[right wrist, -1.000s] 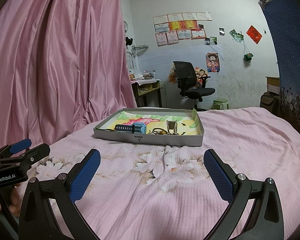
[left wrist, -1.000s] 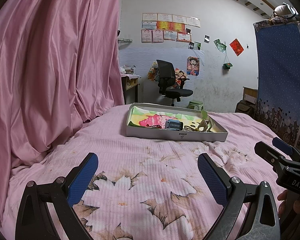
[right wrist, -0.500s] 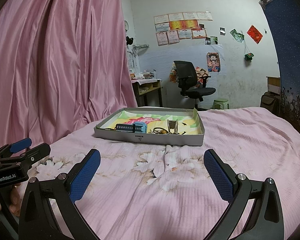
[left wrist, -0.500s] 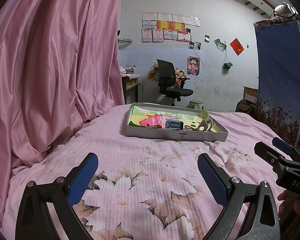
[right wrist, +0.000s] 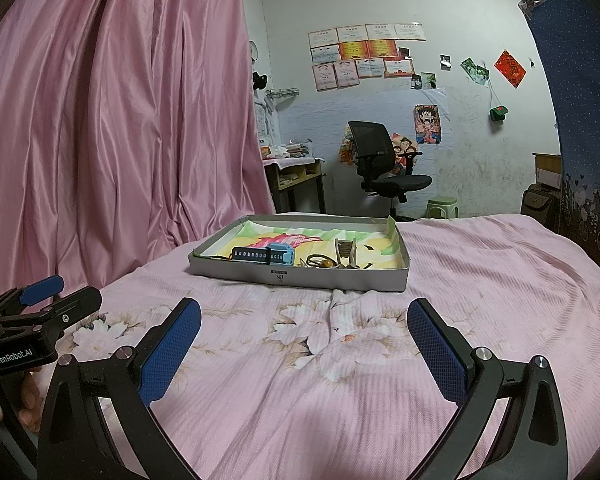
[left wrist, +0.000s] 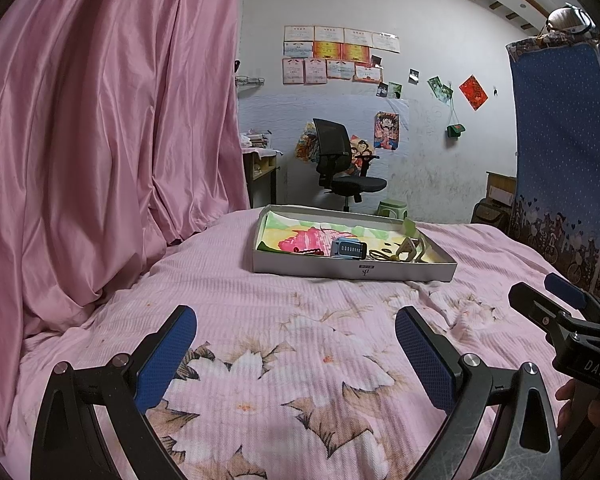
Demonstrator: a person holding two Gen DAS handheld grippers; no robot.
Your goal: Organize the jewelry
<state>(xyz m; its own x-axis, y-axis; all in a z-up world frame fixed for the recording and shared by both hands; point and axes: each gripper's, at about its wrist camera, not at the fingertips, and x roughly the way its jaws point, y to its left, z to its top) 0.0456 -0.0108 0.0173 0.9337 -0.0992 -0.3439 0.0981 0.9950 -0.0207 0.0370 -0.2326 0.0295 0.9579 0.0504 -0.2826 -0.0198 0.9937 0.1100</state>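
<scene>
Hovering spread and empty over the bed (left wrist: 260, 300), the left gripper (left wrist: 296, 344) and right gripper (right wrist: 304, 332) face the tray (right wrist: 300, 278) holding the watch (right wrist: 266, 255) and jewelry (right wrist: 332, 262), fitting sorting ahead or finished.

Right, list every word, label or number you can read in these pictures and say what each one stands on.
"GenRobot.AI": white lettering on the body of the left gripper, right wrist view.
"DAS": on the body of the right gripper, left wrist view.
Small logo on the box front wall: too small to read.
Certificates and red diamond sign on the wall: too blurred to read.
</scene>
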